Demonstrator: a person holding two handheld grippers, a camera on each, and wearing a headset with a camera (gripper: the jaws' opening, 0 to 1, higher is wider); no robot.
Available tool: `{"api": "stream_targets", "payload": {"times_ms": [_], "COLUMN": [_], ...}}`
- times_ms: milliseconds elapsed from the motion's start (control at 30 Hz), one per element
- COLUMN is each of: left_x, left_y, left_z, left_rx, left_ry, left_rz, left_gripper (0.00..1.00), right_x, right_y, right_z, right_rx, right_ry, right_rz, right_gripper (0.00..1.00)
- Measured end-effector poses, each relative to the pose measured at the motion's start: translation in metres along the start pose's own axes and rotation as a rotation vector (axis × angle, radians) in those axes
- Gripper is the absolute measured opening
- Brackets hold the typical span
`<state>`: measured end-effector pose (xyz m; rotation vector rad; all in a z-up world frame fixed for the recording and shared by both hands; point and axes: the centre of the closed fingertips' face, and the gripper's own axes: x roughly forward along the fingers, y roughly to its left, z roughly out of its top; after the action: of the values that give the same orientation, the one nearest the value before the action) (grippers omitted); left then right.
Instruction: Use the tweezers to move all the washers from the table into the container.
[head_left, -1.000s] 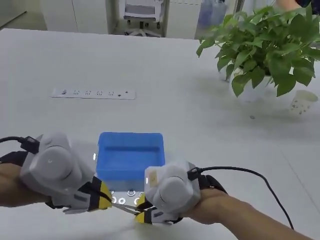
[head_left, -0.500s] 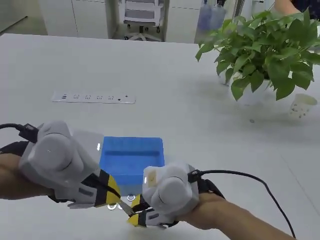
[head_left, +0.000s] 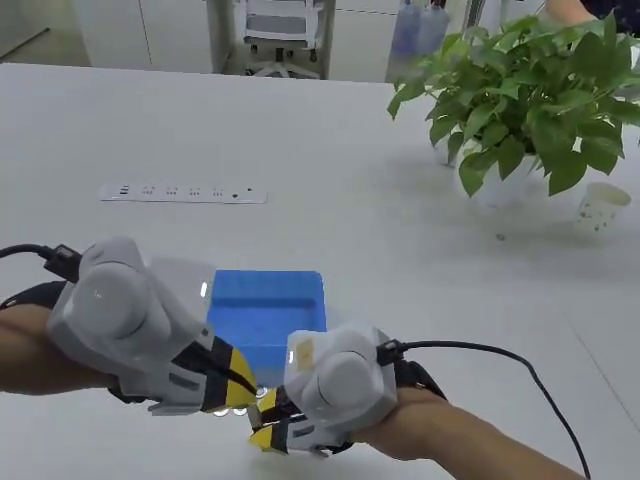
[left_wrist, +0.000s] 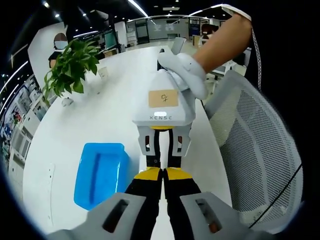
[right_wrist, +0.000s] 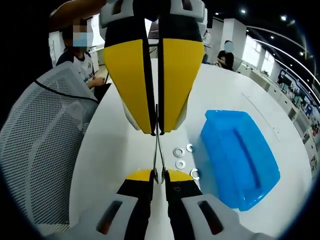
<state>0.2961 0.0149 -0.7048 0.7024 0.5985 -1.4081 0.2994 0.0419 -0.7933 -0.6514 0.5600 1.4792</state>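
Down near the front edge of the tabletop, the two grippers meet tip to tip just in front of the blue container. The left gripper reaches in from the left and the right gripper from the right, so their yellow pads almost touch. In the right gripper view the thin metal tweezers run in a straight line from the slit between the left gripper's big yellow pads down into the right gripper's own tips. Both pairs of jaws are pressed together on the tweezers, with only the narrow blade between the pads. The left gripper view shows the same meeting from the other side, with both sets of jaws drawn together. Four washers lie flat on the tabletop in a loose cluster, just beside the tweezers and near the container's front wall, though none touches it. In the head view the grippers cover most of them. The container sits level and its inside looks bare where it shows. A black cable trails from the right gripper towards the right edge. Farther back, a white power strip lies towards the left side, while a potted plant and a paper cup stand near the far right corner.
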Motion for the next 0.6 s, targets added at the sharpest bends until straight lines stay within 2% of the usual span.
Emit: {"api": "stream_targets", "payload": {"times_ms": [100, 200, 333, 600], "left_x": [0.002, 0.008, 0.012, 0.011], "left_y": [0.000, -0.002, -0.003, -0.003], "left_z": [-0.001, -0.006, -0.010, -0.011], "left_rx": [0.010, 0.027, 0.021, 0.022], "left_ry": [-0.002, 0.018, 0.014, 0.019], "left_rz": [-0.008, -0.018, -0.022, -0.027], "left_gripper": [0.06, 0.06, 0.06, 0.06], "right_x": [0.000, -0.001, 0.000, 0.000], "right_y": [0.000, 0.001, 0.001, 0.001], "right_z": [0.000, 0.000, 0.001, 0.002], "right_rx": [-0.001, -0.003, -0.003, -0.010], "right_ry": [-0.001, -0.002, -0.003, -0.006], "right_rz": [0.000, 0.000, 0.000, -0.004], "right_gripper": [0.11, 0.11, 0.11, 0.12]}}
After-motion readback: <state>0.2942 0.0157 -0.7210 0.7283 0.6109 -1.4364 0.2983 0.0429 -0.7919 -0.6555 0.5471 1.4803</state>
